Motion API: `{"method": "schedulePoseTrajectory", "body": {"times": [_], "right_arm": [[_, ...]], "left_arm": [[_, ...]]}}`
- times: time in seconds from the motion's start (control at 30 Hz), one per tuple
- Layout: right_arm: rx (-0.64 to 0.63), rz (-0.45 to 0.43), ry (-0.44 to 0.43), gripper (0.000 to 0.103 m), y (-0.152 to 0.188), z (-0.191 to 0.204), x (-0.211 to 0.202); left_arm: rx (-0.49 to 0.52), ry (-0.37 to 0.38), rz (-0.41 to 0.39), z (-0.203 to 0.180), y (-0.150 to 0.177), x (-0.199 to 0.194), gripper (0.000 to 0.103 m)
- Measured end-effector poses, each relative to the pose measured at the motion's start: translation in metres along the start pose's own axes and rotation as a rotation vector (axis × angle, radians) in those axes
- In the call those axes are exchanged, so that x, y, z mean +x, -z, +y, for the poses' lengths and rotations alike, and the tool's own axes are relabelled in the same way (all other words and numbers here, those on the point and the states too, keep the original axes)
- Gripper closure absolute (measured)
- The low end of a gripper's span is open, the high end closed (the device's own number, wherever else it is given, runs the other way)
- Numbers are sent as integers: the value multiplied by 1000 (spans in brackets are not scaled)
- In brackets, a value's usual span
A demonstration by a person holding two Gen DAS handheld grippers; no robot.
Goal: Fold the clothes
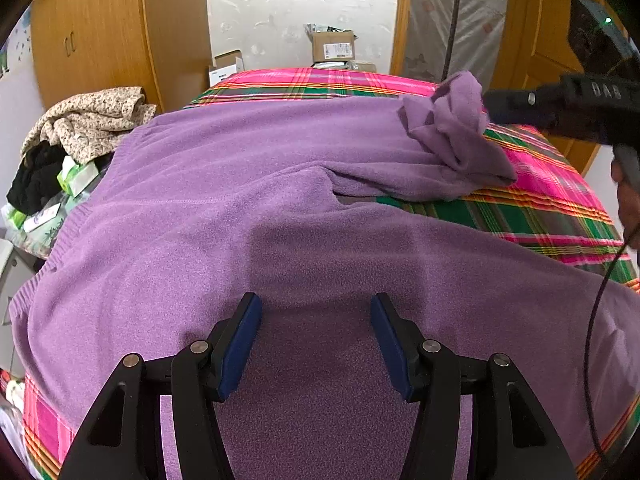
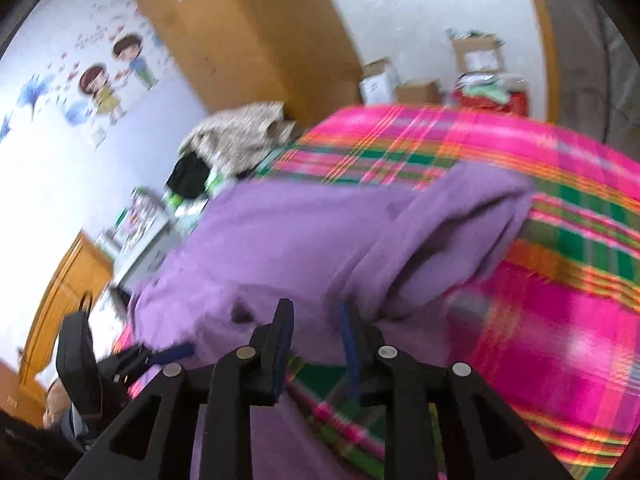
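Note:
A purple sweater [image 1: 248, 208] lies spread over a bed with a pink and green plaid sheet [image 1: 540, 184]. My left gripper [image 1: 316, 312] hovers open over the sweater's near part, with nothing between its blue pads. One sleeve [image 1: 452, 136] is folded across the body, its cuff bunched up at the tip of my right gripper [image 1: 516, 106]. In the blurred right wrist view the right gripper [image 2: 316, 308] has its jaws partly apart. The purple sleeve [image 2: 460, 220] lies just beyond its tips, and no pad presses on it. The left gripper [image 2: 160, 356] shows at the lower left there.
A heap of floral and black clothes [image 1: 88, 124] and tissue packs sits off the bed's left side. Cardboard boxes [image 1: 332, 46] stand beyond the far end. A wooden wardrobe [image 1: 100, 32] is at the back left. A black cable [image 1: 592, 320] hangs at the right.

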State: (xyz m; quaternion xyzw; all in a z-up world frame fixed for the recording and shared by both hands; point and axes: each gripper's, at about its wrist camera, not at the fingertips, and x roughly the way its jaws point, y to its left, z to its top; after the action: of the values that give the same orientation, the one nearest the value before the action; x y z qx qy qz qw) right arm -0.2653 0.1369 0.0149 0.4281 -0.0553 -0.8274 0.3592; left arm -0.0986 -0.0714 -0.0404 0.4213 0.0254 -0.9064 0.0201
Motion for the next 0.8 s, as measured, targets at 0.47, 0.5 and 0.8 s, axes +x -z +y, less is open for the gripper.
{"method": "schedulePoseTrajectory", "body": {"times": [0.47, 0.5, 0.8], "right_arm": [[374, -62, 61, 63, -48, -88, 16], [378, -35, 68, 63, -51, -89, 24], [320, -142, 185, 97, -48, -98, -17]], "left_arm": [[-1, 2, 1, 0, 0, 0, 43], [-1, 2, 1, 0, 0, 0, 43], [0, 4, 1, 1, 0, -1, 43]]}}
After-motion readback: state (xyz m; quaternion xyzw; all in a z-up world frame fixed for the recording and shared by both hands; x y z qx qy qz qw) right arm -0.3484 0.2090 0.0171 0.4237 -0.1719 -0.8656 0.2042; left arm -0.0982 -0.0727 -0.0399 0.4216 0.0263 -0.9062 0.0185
